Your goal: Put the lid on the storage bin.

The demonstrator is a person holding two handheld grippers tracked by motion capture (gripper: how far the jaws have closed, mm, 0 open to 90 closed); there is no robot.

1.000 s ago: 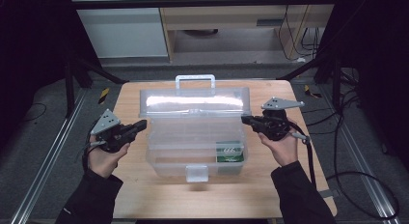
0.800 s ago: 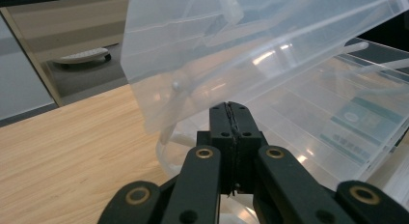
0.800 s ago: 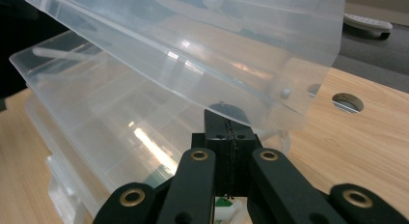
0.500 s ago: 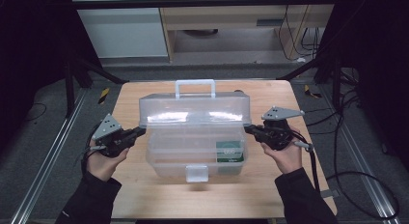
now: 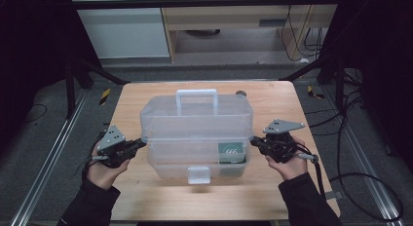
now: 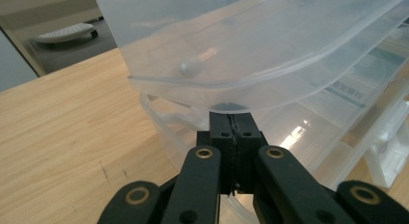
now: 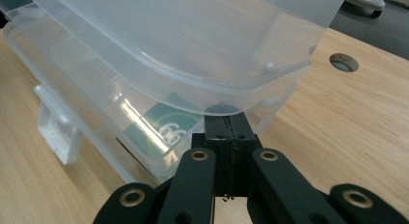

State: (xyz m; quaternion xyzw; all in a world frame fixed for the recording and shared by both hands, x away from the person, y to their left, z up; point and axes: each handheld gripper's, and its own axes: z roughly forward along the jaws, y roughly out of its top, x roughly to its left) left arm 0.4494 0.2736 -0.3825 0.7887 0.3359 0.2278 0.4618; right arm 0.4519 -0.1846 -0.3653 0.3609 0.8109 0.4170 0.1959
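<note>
A clear plastic box stands mid-table, its lid (image 5: 195,121) with a white handle (image 5: 196,94) hovering slightly above the base (image 5: 175,162). A green-labelled item (image 5: 231,152) lies inside at the right. My left gripper (image 5: 142,141) is shut, its tips tucked under the lid's left rim. My right gripper (image 5: 252,140) is shut too, under the right rim. In the left gripper view the shut gripper (image 6: 230,119) touches the underside of the lid (image 6: 251,50). The right gripper view shows the same contact between gripper (image 7: 225,119) and lid (image 7: 183,40).
The front latch (image 5: 198,175) hangs loose on the base. A round cable hole (image 5: 240,93) sits in the wooden table (image 5: 141,97) behind the box. Bare wood lies on both sides and in front. Metal rails and cables run along the floor.
Both grippers have come down and toward me at the box's sides, and the lid has lowered with them toward the base.
</note>
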